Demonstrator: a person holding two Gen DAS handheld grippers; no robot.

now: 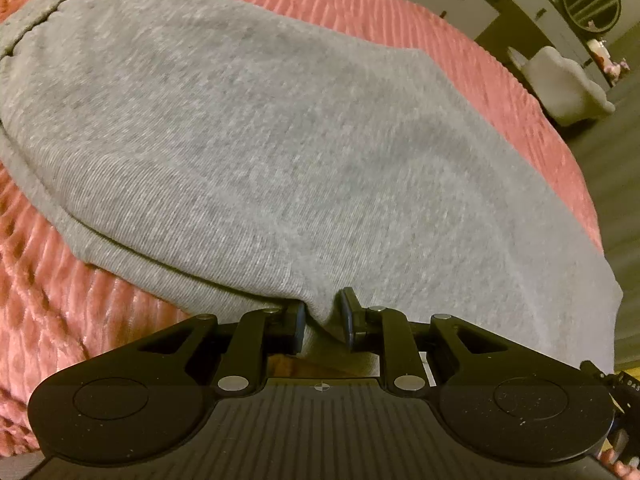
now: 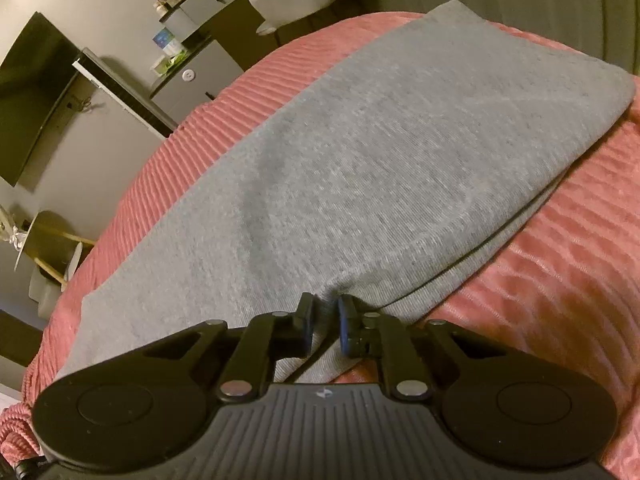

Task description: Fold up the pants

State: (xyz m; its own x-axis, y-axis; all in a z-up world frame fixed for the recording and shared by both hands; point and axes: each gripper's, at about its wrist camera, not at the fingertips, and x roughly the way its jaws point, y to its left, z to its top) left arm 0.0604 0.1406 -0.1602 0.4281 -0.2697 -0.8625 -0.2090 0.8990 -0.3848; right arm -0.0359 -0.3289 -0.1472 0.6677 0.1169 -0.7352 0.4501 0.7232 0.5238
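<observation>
The grey pants (image 1: 280, 152) lie folded in layers on a pink ribbed bedspread (image 1: 60, 300). My left gripper (image 1: 324, 316) is shut on the near edge of the pants, with cloth bunched between its fingers. In the right wrist view the same pants (image 2: 380, 160) stretch away from me, a stitched hem at the far left in the left wrist view. My right gripper (image 2: 325, 320) is shut on the near edge of the pants, the cloth pinched between the blue pads (image 2: 344, 328).
The bedspread (image 2: 560, 280) fills the right side. Past the bed's far edge stand a dark shelf unit (image 1: 540, 12), a white chair (image 1: 568, 88), a grey cabinet (image 2: 192, 76), a wall TV (image 2: 36, 92) and a floor lamp (image 2: 44, 248).
</observation>
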